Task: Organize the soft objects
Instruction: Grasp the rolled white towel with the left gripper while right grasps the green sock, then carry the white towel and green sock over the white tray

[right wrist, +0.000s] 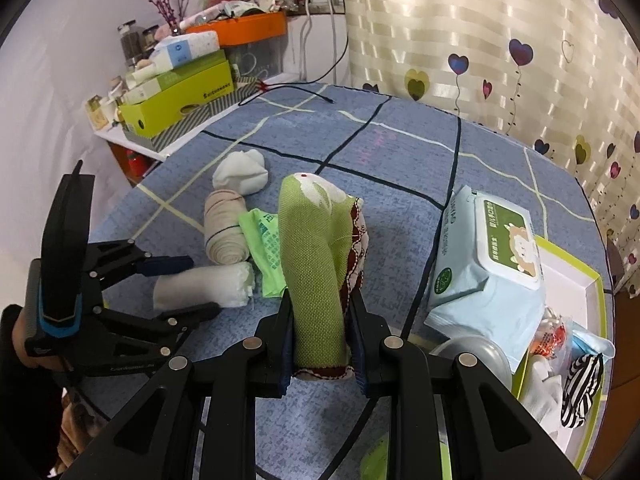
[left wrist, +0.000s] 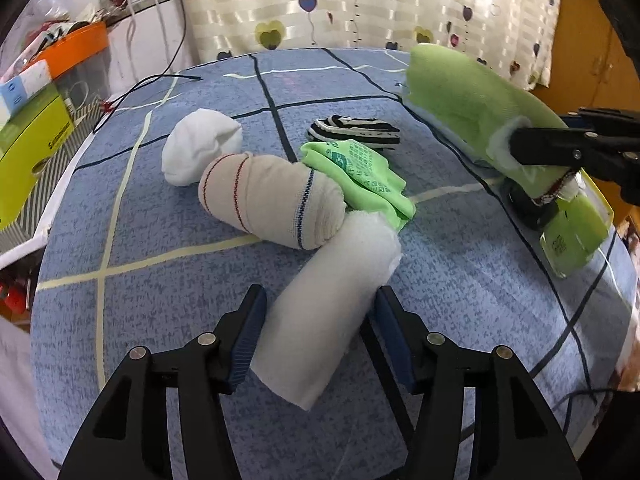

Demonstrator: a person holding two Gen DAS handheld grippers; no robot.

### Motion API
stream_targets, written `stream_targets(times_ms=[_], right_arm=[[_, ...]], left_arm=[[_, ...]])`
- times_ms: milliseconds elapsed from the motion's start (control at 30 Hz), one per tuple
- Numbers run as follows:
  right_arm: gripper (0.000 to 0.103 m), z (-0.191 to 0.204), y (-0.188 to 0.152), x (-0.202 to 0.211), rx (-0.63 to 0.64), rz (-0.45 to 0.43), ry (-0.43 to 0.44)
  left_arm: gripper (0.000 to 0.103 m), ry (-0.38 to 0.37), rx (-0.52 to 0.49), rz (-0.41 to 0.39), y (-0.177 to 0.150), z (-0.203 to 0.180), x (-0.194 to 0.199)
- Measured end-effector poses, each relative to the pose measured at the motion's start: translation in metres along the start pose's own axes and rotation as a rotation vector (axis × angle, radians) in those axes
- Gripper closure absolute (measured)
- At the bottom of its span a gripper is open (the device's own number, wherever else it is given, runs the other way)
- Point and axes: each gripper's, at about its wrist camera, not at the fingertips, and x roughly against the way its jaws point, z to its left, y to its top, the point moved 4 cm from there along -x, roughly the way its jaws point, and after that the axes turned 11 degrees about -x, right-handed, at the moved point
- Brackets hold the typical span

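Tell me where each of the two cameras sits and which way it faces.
Left wrist: on the left gripper, facing across the bed at a white roll between its open fingers; the right gripper shows at right.
Right wrist: on the right gripper, facing the bedside clutter, shut on a green sock; the left gripper shows at left.
Shared: white roll, green sock.

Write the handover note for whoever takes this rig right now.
Left gripper: open, fingers either side of the white roll on the blue bedspread, not yet clamped.
Right gripper: shut on the green sock, lifted.
Done: a striped sock and white pieces lie in the green-edged box.
Left on the bedspread: beige roll, white bundle, green cloth, striped sock.
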Motion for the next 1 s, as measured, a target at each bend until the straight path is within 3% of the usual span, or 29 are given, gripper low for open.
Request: stream_targets(times_ms=[100,200,400,800,1000], right_arm=[[0.081,-0.003,0.001,0.005,-0.007,-0.011,0.004],[0.080,-0.004,0.000,0.012,-0.013,-0.028,0.011],[0.081,-0.007,-0.006,0.022,-0.022,-0.044,0.031],[0.080,-0.023,-0.017,0.056,-0.054,-0.106,0.038],[0.080,-0.039,-0.025,0.073,-0.085,-0.137,0.022]], left_arm=[[0.059,0.023,0.045,0.000,-0.002,0.001,0.004],[0.068,-0.011,0.123,-0.029,-0.005,0.002,0.012],[0.077,-0.012,0.189,-0.044,-0.008,-0.005,0.018],[0.078,-0.106,0.286,-0.111,0.004,-0.035,0.047],[0.078,-0.108,0.288,-0.176,0.022,-0.048,0.064]])
